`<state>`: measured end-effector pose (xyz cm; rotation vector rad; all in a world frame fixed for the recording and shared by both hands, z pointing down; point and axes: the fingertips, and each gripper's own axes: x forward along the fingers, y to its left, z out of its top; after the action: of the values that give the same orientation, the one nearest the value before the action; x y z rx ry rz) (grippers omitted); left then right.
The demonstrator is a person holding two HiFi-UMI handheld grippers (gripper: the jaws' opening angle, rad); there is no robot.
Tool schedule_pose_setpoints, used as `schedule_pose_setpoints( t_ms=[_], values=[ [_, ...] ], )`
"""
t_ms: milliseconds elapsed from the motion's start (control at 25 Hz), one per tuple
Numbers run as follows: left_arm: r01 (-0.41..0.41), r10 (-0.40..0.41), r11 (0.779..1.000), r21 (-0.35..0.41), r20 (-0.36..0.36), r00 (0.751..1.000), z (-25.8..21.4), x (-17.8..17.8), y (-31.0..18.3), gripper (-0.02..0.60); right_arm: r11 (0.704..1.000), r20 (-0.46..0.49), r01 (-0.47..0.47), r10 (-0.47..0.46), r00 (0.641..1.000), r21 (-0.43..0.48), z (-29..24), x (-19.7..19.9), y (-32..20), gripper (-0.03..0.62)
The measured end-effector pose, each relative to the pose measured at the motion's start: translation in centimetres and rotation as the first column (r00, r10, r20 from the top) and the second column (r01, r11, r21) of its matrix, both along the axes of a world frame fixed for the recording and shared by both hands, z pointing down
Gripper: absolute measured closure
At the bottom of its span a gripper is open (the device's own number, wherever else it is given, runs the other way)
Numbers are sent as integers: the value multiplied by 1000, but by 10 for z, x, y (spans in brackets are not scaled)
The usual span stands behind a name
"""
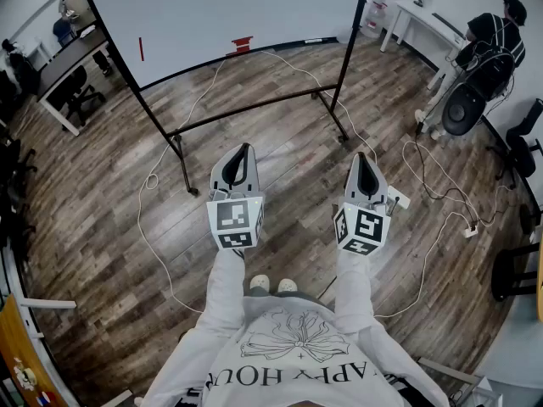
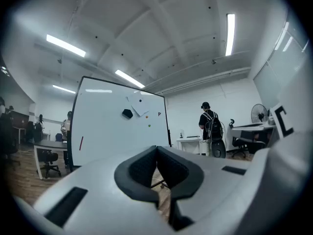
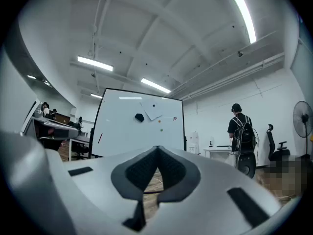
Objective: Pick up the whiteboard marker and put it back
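Observation:
A red whiteboard marker (image 1: 141, 48) clings to the left part of the whiteboard (image 1: 221, 15), which stands on a black wheeled frame some way ahead of me. The left gripper view shows the marker (image 2: 81, 142) as a thin red stroke, as does the right gripper view, where the marker (image 3: 100, 138) is near the board's left edge. My left gripper (image 1: 245, 147) and right gripper (image 1: 362, 156) are held level side by side, pointing at the board, well short of it. Both are shut, with nothing between the jaws.
A small red object (image 1: 243, 44) sits at the board's lower edge, and a black eraser (image 2: 127, 113) and a paper are stuck higher up. White cables (image 1: 424, 189) trail over the wooden floor. A person with a backpack (image 1: 492, 36) stands by a white table at right. Desks and chairs (image 1: 72, 75) are at left.

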<state>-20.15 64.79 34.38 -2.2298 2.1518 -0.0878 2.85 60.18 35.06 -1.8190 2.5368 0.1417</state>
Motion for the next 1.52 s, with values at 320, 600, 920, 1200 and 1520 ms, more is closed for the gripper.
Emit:
schedule_pose_setpoints(
  t_ms=[320, 600, 920, 1200, 1520],
  values=[
    [-7, 7, 1000, -3, 2, 1000, 3, 11, -10, 575, 1000, -5, 1, -1, 1000, 9, 0, 7, -8, 591],
    [-2, 2, 1000, 0, 5, 1000, 7, 26, -14, 575, 1000, 10, -4, 4, 1000, 1, 6, 24, -14, 591],
    [23, -22, 1000, -20, 8, 1000, 19, 40, -14, 575, 999, 24, 35, -34, 999, -39, 24, 34, -19, 591],
    [16, -17, 999, -31, -1, 1000, 29, 48, -41, 574, 998, 18, 43, -43, 999, -44, 33, 38, -41, 591],
    [17, -18, 1000, -9, -41, 999, 31, 32, -124, 574, 999, 12, 1, -1, 1000, -40, 37, 31, -115, 591]
  ],
)
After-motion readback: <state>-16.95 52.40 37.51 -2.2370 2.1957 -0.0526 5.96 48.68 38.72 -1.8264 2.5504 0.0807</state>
